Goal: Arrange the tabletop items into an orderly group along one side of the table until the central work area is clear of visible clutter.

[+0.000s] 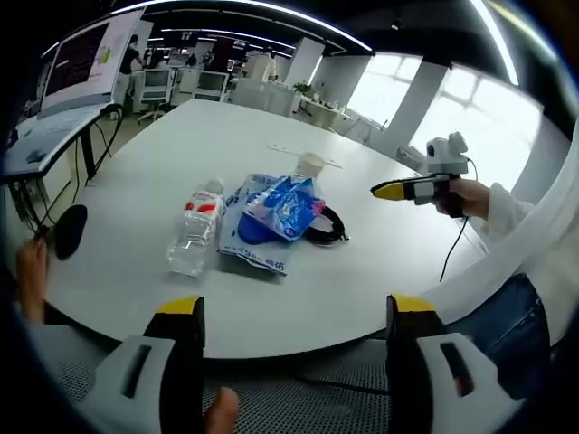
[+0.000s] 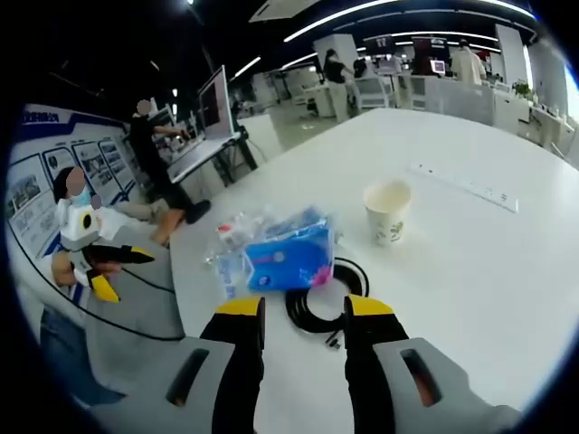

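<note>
Both grippers hold nothing. Left gripper (image 1: 296,316) hangs off the near edge of the white round bench (image 1: 136,181), its yellow-tipped jaws spread wide. Right gripper (image 2: 303,312) hovers low over the bench with its jaws apart, a narrower gap, just short of the coiled black cable (image 2: 312,312).

Touching that cable lies the blue and white soft plastic packet (image 2: 289,258), and against its far side the clear plastic water bottle with a red label (image 1: 194,231), lying flat. A pale paper cup (image 2: 387,211) stands upright, apart from the cluster.

The packet looks light and crinkly, best pinched at an edge. The bottle may roll and is slick, so take it across the middle. The cup crushes easily; grip its rim gently. The cable is floppy; lift it by the bunched loops.
</note>
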Motion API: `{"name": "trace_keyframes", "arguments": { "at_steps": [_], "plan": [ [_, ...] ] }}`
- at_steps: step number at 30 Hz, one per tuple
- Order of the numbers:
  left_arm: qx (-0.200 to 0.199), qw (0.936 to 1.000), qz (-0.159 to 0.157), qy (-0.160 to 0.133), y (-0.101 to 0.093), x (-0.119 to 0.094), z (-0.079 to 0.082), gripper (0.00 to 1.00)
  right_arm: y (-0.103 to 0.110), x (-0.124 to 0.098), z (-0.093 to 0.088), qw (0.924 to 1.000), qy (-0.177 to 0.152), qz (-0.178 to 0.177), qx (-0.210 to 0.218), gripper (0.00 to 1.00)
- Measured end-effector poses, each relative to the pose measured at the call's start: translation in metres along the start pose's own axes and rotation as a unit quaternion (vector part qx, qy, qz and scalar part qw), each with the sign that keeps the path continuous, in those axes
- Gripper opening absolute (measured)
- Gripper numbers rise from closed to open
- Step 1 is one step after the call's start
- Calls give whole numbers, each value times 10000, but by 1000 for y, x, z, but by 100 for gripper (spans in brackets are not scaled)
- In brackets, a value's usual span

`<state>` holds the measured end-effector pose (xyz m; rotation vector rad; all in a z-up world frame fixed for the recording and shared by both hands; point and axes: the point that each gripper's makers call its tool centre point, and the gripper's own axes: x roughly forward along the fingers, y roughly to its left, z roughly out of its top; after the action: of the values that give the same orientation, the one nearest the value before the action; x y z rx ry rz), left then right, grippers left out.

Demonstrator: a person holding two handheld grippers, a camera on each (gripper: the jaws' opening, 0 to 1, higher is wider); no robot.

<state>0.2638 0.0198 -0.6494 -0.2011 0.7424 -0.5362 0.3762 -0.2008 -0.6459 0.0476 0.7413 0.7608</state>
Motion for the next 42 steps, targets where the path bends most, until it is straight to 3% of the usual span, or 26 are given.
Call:
{"name": "trace_keyframes", "arguments": {
  "at_steps": [8, 13, 18, 27, 32, 38, 42],
  "plan": [
    [214, 9994, 117, 232, 32, 14, 17, 82, 17, -11, -31, 9988, -46, -48, 492, 33],
    [430, 9972, 319, 530, 61, 30, 27, 82, 23, -17, -43, 9976, -47, -123, 679, 33],
    [302, 9955, 443, 783, 85, 51, 32, 80, 29, -20, -51, 9967, -21, -177, 790, 32],
    [184, 9925, 477, 1108, 108, 91, 46, 79, 34, -30, -62, 9941, -88, -395, 1007, 32],
    [-110, 9912, 401, 1254, 114, 113, 48, 77, 35, -42, -76, 9913, -66, -583, 1179, 32],
    [-109, 9910, 468, 1249, 117, 129, 51, 78, 31, -56, -91, 9861, -82, -849, 1429, 31],
    [-400, 9913, 449, 1175, 121, 139, 50, 77, 32, -60, -97, 9835, -77, -942, 1542, 31]
  ]
}}
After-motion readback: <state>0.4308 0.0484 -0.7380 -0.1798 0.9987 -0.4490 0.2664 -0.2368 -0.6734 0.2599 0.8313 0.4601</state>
